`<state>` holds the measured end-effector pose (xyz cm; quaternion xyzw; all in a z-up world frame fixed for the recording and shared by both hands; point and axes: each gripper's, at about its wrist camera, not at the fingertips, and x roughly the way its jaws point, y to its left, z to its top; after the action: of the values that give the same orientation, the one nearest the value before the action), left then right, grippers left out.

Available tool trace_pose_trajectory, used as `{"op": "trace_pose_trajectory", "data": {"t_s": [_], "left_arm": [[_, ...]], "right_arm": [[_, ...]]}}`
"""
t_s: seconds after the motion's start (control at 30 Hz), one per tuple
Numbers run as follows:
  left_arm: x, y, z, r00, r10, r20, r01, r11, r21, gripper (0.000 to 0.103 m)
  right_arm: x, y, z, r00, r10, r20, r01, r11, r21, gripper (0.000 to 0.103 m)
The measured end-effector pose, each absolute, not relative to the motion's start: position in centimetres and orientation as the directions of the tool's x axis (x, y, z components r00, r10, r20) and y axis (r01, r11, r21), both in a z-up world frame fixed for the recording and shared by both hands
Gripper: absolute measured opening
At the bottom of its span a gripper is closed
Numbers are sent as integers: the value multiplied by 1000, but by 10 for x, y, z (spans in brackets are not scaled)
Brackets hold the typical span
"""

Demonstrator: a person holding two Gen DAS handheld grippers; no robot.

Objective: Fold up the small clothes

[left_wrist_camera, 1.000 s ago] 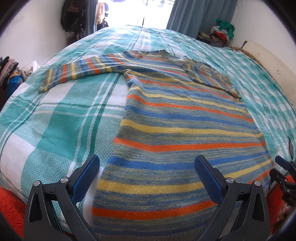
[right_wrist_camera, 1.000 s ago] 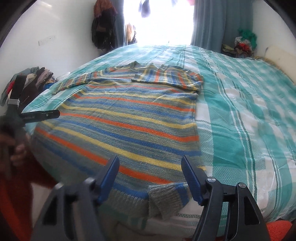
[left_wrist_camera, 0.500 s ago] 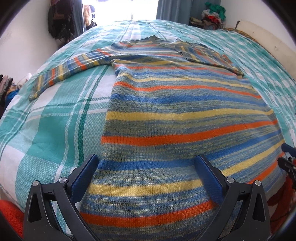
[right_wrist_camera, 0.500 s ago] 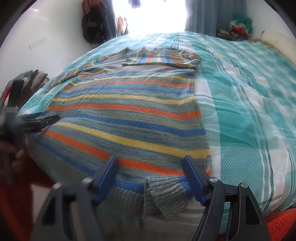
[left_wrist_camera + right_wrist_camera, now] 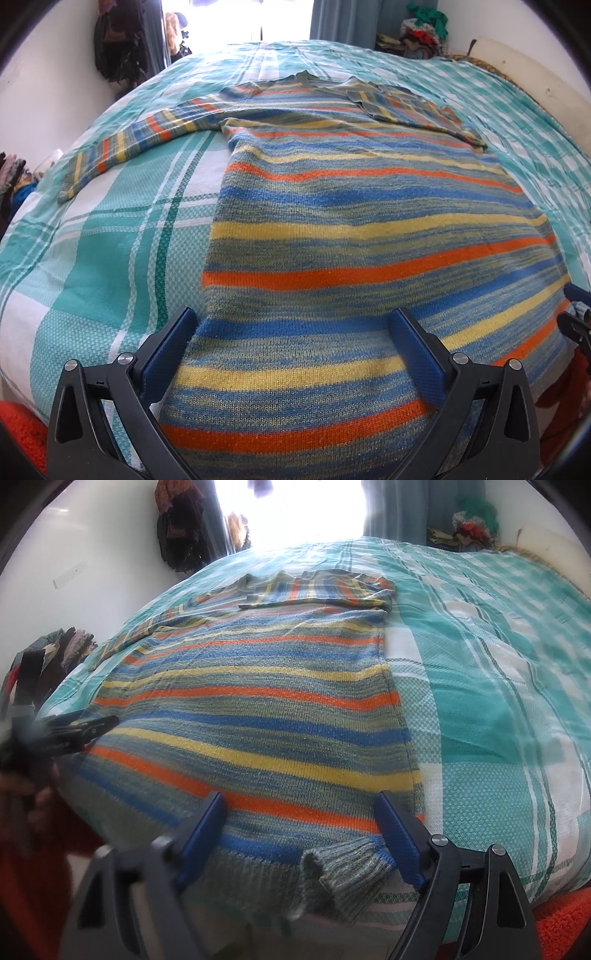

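Daylight poured through a window at the far end of the room, beyond a bed covered with a teal-and-white checked woven bedspread (image 5: 110,258). On it lay a knitted sweater with orange, blue and yellow stripes (image 5: 369,229), spread flat with its hem towards the cameras and its neckline towards the window. One striped sleeve (image 5: 122,147) stretched out sideways over the bedspread, while the other sleeve (image 5: 317,590) was folded back across the chest. A ribbed grey-blue cuff (image 5: 343,871) lay curled at the hem near the bed's edge.

The left gripper (image 5: 291,343) hovered low over the sweater's hem at its left side, its blue-padded jaws spread wide with nothing between them. The right gripper (image 5: 299,823) sat over the hem near the other side, jaws likewise released, the cuff just beneath them; whether a pad touched the knit was hard to tell. Dark clothes hung on the wall (image 5: 177,535), and a heap of garments (image 5: 421,29) lay in the far corner.
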<state>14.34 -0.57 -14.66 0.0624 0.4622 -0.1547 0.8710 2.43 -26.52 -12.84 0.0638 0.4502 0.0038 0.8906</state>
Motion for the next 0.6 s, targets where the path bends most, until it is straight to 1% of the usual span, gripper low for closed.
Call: {"op": "trace_pose_trajectory", "data": {"t_s": [0.6], "left_arm": [[145,-6,-148,532,-215,-819,330,943,-33,103]], "right_arm": [[23,-265,-129,595,65,-801,51,992,118,85]]}}
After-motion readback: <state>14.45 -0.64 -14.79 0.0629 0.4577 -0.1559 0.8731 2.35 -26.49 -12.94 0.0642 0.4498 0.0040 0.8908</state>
